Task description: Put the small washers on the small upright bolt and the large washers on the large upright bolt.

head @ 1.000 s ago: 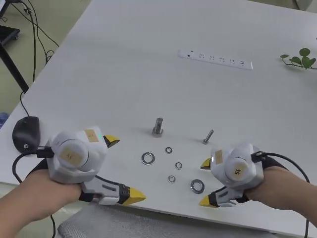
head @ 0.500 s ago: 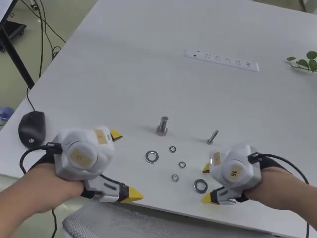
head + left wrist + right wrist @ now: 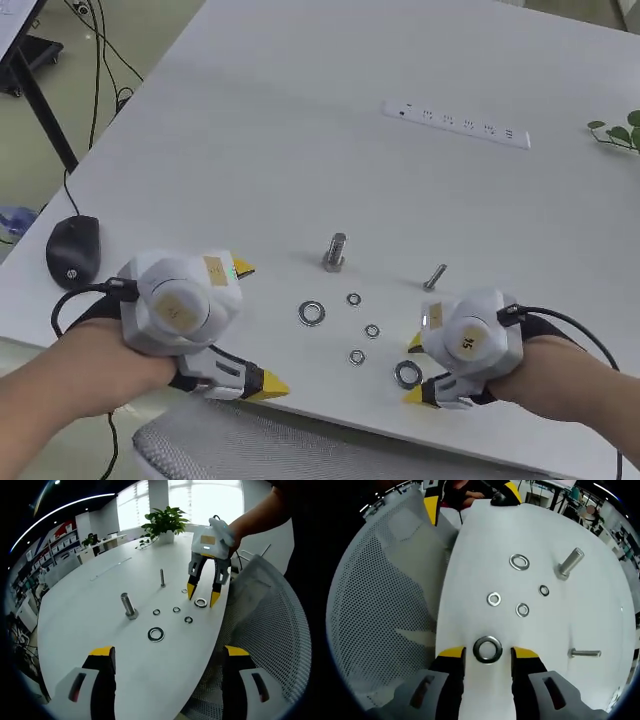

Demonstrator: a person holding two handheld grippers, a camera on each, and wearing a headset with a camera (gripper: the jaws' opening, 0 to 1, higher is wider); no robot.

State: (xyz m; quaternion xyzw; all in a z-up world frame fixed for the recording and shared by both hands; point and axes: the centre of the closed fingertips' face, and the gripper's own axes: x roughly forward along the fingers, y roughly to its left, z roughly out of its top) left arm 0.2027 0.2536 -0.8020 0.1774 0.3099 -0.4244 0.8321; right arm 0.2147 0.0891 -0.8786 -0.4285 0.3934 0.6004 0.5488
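Both open and empty, your left hand-held gripper (image 3: 169, 652) hovers while your right hand-held gripper (image 3: 413, 370) straddles a large washer (image 3: 487, 649) on the table (image 3: 300, 150); next, probably pinch it for the large upright bolt (image 3: 335, 251).

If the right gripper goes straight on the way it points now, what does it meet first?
Probably the large washer lying between the open jaws of the right gripper; how high the gripper hovers is unclear.
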